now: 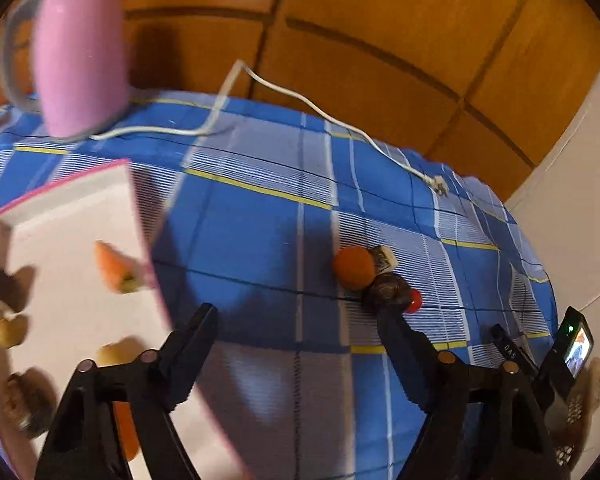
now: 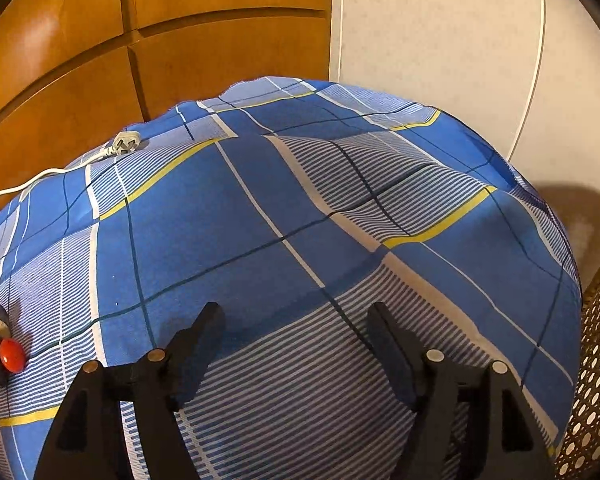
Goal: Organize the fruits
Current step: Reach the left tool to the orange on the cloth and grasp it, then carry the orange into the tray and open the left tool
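Note:
A white tray with a pink rim (image 1: 60, 216) lies at the left on the blue checked cloth (image 1: 260, 232). It holds several fruits, among them a strawberry-like piece (image 1: 114, 266) and a yellowish one (image 1: 114, 354). On the cloth lie an orange (image 1: 353, 268), a dark brown fruit (image 1: 388, 290) and a small red fruit (image 1: 414, 301). My left gripper (image 1: 296, 312) is open above the cloth, its right finger tip close to the dark fruit. My right gripper (image 2: 296, 316) is open and empty over bare cloth; the red fruit (image 2: 11, 355) shows at that view's far left.
A pink kettle (image 1: 80, 52) stands at the back left, its white cord and plug (image 1: 438, 185) trailing across the cloth. A small eraser-like block (image 1: 384, 257) lies beside the orange. Wooden panels and a white wall lie behind. A perforated basket (image 2: 596, 380) stands at the right.

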`<state>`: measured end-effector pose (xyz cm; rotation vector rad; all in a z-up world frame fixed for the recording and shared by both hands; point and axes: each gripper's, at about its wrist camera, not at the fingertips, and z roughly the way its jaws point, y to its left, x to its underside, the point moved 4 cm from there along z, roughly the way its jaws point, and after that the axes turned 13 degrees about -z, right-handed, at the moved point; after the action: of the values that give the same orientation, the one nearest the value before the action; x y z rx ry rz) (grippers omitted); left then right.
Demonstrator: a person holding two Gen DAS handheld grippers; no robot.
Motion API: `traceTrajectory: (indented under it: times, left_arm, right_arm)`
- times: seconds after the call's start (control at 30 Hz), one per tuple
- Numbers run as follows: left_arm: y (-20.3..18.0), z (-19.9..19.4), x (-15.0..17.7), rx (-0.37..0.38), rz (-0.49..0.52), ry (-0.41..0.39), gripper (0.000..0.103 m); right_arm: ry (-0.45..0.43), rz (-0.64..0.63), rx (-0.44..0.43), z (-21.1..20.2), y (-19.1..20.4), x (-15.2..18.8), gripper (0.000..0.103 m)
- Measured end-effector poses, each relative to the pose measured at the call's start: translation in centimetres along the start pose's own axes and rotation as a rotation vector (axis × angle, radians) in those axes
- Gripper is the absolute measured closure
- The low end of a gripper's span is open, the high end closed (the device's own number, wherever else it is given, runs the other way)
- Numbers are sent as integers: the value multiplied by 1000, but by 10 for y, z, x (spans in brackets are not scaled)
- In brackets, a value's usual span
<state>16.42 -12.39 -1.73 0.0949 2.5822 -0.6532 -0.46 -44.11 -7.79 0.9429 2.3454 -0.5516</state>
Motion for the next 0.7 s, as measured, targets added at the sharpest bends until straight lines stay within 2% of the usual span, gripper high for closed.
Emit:
traceTrajectory:
  times: [0.17,0.27,0.47,0.53,0.6,0.63,0.67,0.7]
  left_arm:
    - [-25,28,-1,11,88,32,34]
    - [-37,47,-2,17,126,57,34]
    - [-42,78,-15,70,37,96,34]
    - [-40,91,-16,86,8,123,43]
    - [-38,101,-17,111,-30,137,38]
    - [-38,102,-18,128,-39,127,39]
    - [-40,102,-18,130,-32,124,41]
    - [-42,102,-17,153,-28,130,51]
  right_arm:
    - [1,-3,4,0,1,0,27]
    - [1,-7,5,0,1,-1,26]
    - [1,-10,8,0,1,0,26]
    - [1,-10,8,0,1,0,26]
    - [1,-12,9,1,1,0,26]
    - [1,-13,9,1,1,0,26]
    - [1,-13,10,1,1,0,26]
    - [1,-14,10,1,1,0,26]
